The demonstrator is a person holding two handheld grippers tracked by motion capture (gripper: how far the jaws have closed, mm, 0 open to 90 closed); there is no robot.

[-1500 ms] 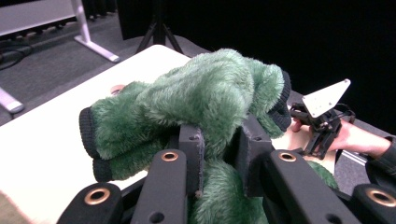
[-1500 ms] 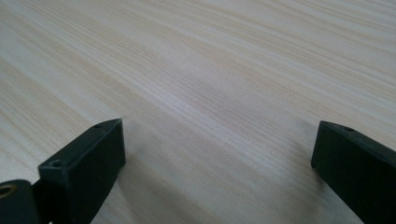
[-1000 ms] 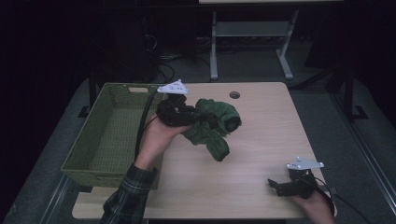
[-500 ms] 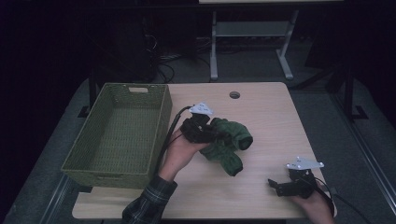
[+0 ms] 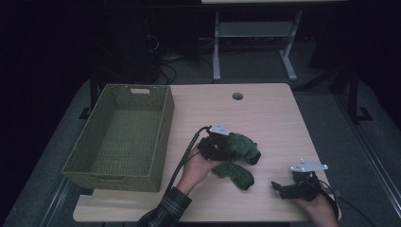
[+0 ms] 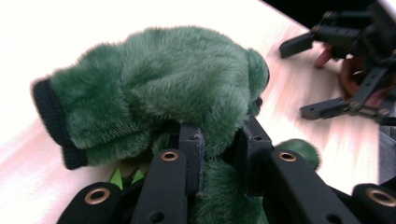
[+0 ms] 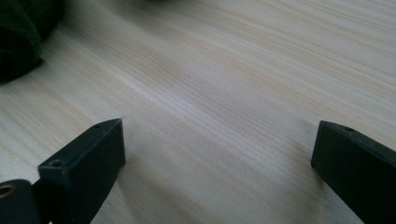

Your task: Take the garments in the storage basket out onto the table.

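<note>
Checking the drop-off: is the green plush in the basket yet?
No: the green plush lies on the table, clamped by the left gripper, beside the basket.

Dim high view; gripper views bright, overexposed.

I can read no writing, label, brand, number or sign anywhere here. My left tool carries no marking on its black jaws, the green plush it grips shows no tag with letters, and the wooden surface is bare grain.
</note>
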